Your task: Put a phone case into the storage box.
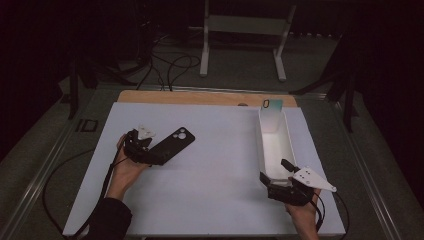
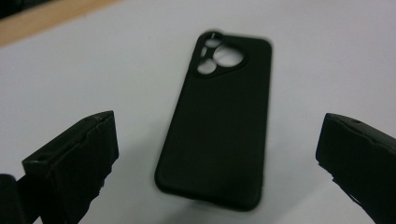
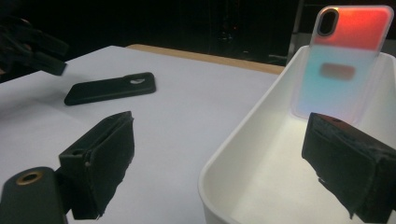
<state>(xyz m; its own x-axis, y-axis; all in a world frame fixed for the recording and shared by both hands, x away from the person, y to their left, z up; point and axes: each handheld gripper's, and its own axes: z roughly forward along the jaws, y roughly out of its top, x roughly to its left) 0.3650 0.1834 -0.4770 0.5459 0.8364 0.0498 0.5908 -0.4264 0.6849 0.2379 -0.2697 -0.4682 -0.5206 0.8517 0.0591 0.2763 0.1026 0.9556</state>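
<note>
Left gripper (image 1: 150, 150) is what I've got hovering at the black phone case (image 1: 170, 145), jaws spread wide, nothing between the pads. In the left gripper view the case (image 2: 219, 121) lies flat on the white table mat (image 2: 327, 56), back up, camera cutouts at the far end, its near end sitting in the gap between my two jaws with no contact on either side. From the high view that case is well to the left of the white bin (image 1: 276, 145), angled with its camera end pointing toward the bin's far end.

Right gripper (image 1: 280, 181) is at the bin's near end, also spread, one jaw outside the near-left corner, the other over the bin's inside; can't tell if it touches the wall. Right gripper view: bin wall (image 3: 243, 140) runs between the jaws. A translucent phone case with an orange-to-pale-blue fade (image 3: 348, 60) stands upright, leaning on the bin's far wall. Wooden table edge (image 1: 200, 97) shows beyond the mat, behind the bin.
</note>
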